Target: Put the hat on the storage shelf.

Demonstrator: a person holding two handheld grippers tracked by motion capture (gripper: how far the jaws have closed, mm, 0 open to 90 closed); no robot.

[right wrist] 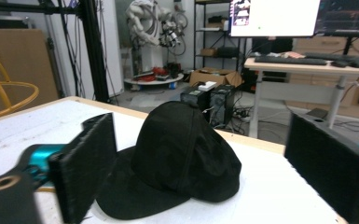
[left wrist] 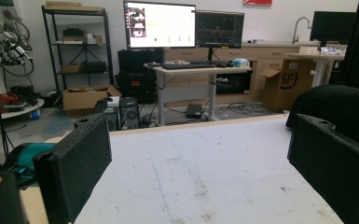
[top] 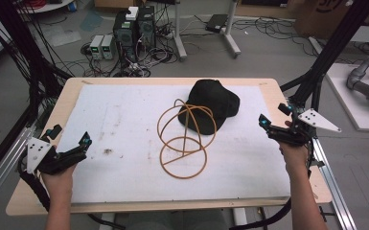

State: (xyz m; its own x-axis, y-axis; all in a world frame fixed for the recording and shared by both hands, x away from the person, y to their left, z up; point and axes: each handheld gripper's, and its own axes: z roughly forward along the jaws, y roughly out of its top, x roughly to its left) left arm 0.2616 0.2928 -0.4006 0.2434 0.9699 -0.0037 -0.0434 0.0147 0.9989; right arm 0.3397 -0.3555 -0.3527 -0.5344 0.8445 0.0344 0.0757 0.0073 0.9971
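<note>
A black cap (top: 214, 101) lies on the white mat (top: 124, 120) toward the back right. An orange wire stand (top: 186, 139) of hoops stands just in front of it, touching its brim. My right gripper (top: 274, 115) hovers open to the right of the cap, apart from it. In the right gripper view the cap (right wrist: 182, 154) sits ahead between the wide jaws of the gripper (right wrist: 200, 186), with the stand (right wrist: 0, 88) at far left. My left gripper (top: 70, 135) rests open at the mat's left edge. The left gripper view shows its jaws (left wrist: 205, 182) holding nothing and the cap (left wrist: 340, 105) far right.
The wooden table (top: 72, 86) carries the mat. Black frame posts (top: 328, 48) rise at its right and left sides. Computer towers (top: 134, 28) and cables sit on the floor behind. A desk with monitors (left wrist: 182, 28) stands beyond the table.
</note>
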